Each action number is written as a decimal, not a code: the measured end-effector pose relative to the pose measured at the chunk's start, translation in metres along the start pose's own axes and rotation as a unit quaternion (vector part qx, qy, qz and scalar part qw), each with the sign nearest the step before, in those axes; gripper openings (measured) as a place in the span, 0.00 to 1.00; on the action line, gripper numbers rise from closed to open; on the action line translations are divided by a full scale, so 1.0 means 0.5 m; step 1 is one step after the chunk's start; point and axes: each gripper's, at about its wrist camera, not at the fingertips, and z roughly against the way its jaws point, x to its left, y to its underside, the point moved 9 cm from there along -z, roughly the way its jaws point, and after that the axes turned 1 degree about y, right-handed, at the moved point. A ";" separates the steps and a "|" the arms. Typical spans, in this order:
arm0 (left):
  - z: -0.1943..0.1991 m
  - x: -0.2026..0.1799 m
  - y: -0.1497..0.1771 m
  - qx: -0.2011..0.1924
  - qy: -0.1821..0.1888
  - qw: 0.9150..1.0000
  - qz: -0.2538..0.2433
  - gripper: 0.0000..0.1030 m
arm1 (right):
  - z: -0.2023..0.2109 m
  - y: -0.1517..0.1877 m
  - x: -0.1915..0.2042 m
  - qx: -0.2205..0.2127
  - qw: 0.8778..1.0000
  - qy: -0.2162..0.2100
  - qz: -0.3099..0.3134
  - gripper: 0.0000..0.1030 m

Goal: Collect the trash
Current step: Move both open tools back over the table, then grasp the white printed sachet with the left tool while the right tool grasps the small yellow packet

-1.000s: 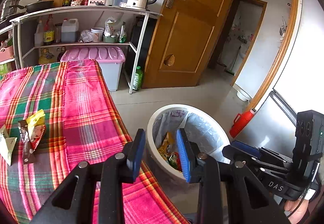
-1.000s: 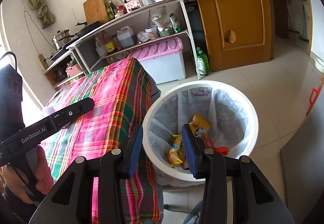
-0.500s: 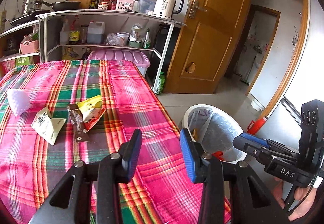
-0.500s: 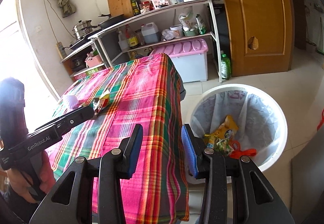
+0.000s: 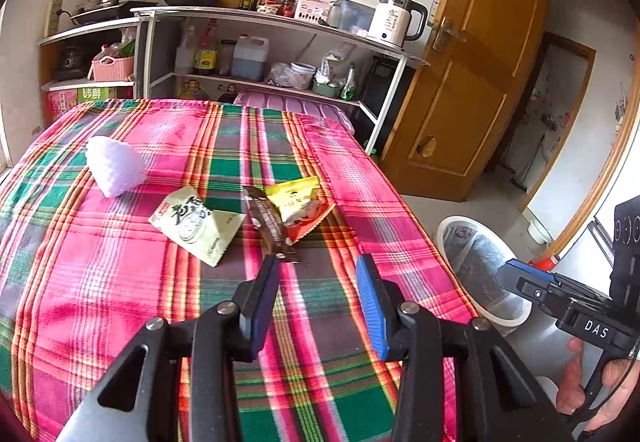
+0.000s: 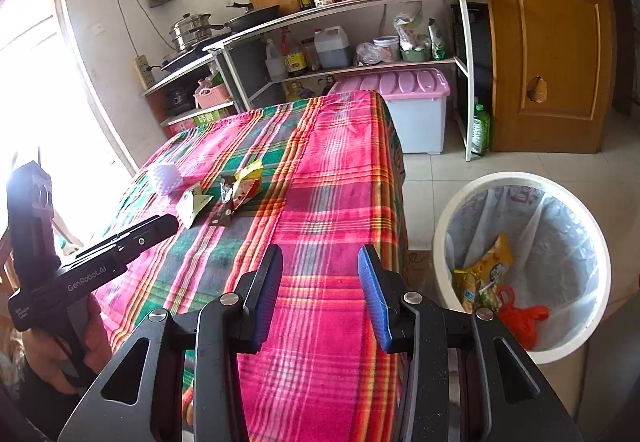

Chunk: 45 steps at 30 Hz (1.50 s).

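Observation:
Trash lies on the plaid tablecloth [image 5: 120, 282]: a brown wrapper [image 5: 270, 224], a yellow and orange snack packet [image 5: 302, 204], a pale green packet [image 5: 196, 224] and a white crumpled foam piece [image 5: 114, 166]. My left gripper [image 5: 316, 274] is open and empty, just short of the brown wrapper. My right gripper [image 6: 320, 266] is open and empty over the table's right part. The white bin [image 6: 448, 226] with a clear liner stands on the floor to the right and holds several wrappers [image 6: 486, 274]. The bin also shows in the left wrist view [image 5: 448, 226].
A metal shelf rack [image 6: 464, 82] with bottles, pots and a kettle [image 5: 394, 20] stands behind the table. A pink-lidded storage box [image 6: 404, 86] sits under it. A wooden door [image 5: 480, 82] is at the right. The table edge [image 6: 396, 178] drops beside the bin.
Both grippers have swung left from the bin toward the table. The left gripper now faces the wrappers; the bin has shifted to the right edge of both views.

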 end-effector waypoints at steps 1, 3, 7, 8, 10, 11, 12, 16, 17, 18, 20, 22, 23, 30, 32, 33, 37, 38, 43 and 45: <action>0.000 0.013 -0.002 -0.001 -0.005 1.000 0.004 0.42 | -0.007 -0.002 0.008 0.002 1.000 -0.003 0.002 0.40; 0.001 0.039 -0.007 -0.004 -0.015 1.000 0.014 0.46 | -0.021 -0.005 0.024 0.006 1.000 -0.008 0.008 0.40; 0.000 0.085 -0.016 -0.008 -0.034 0.999 0.027 0.51 | -0.045 -0.016 0.055 0.012 1.000 -0.017 0.020 0.40; -0.002 0.096 -0.018 -0.007 -0.040 0.999 0.028 0.52 | -0.052 -0.020 0.062 0.013 0.999 -0.020 0.022 0.40; -0.011 0.115 -0.022 -0.003 -0.048 0.998 0.031 0.55 | -0.067 -0.026 0.076 0.017 0.999 -0.024 0.027 0.40; -0.016 0.124 -0.022 0.000 -0.051 0.998 0.032 0.56 | -0.074 -0.029 0.082 0.019 0.999 -0.025 0.029 0.39; -0.023 0.134 -0.024 0.003 -0.055 0.998 0.034 0.57 | -0.079 -0.030 0.086 0.020 0.999 -0.026 0.031 0.40; -0.048 0.162 -0.026 0.018 -0.062 0.997 0.053 0.59 | -0.111 -0.040 0.107 0.028 0.998 -0.032 0.036 0.39; -0.055 0.167 -0.026 0.022 -0.062 0.996 0.058 0.60 | -0.119 -0.042 0.111 0.029 0.998 -0.033 0.037 0.40; -0.061 0.174 -0.026 0.025 -0.062 0.996 0.063 0.60 | -0.126 -0.045 0.113 0.030 0.998 -0.034 0.038 0.40; -0.074 0.181 -0.028 0.031 -0.063 0.995 0.072 0.60 | -0.140 -0.047 0.119 0.033 0.998 -0.037 0.039 0.39; -0.089 0.186 -0.033 0.036 -0.065 0.994 0.080 0.60 | -0.153 -0.051 0.124 0.036 0.998 -0.037 0.042 0.40; -0.096 0.190 -0.035 0.038 -0.068 0.993 0.085 0.60 | -0.158 -0.053 0.123 0.036 0.998 -0.038 0.042 0.40; -0.152 0.210 -0.049 0.051 -0.092 0.989 0.107 0.61 | -0.187 -0.062 0.122 0.041 0.998 -0.039 0.040 0.39; -0.157 0.208 -0.054 0.050 -0.090 0.989 0.107 0.61 | -0.197 -0.066 0.120 0.044 0.998 -0.038 0.037 0.39; -0.160 0.207 -0.056 0.051 -0.089 0.989 0.105 0.61 | -0.203 -0.067 0.120 0.046 0.998 -0.038 0.036 0.39; -0.159 0.203 -0.052 0.058 -0.090 0.990 0.090 0.59 | -0.226 -0.075 0.129 0.052 0.997 -0.043 0.037 0.39; -0.157 0.203 -0.052 0.060 -0.094 0.990 0.083 0.55 | -0.234 -0.077 0.131 0.055 0.997 -0.045 0.037 0.39; -0.146 0.200 -0.046 0.069 -0.083 0.992 0.061 0.49 | -0.280 -0.079 0.137 0.076 0.995 -0.052 0.031 0.39; -0.142 0.201 -0.043 0.070 -0.078 0.993 0.058 0.47 | -0.297 -0.082 0.137 0.083 0.995 -0.050 0.029 0.39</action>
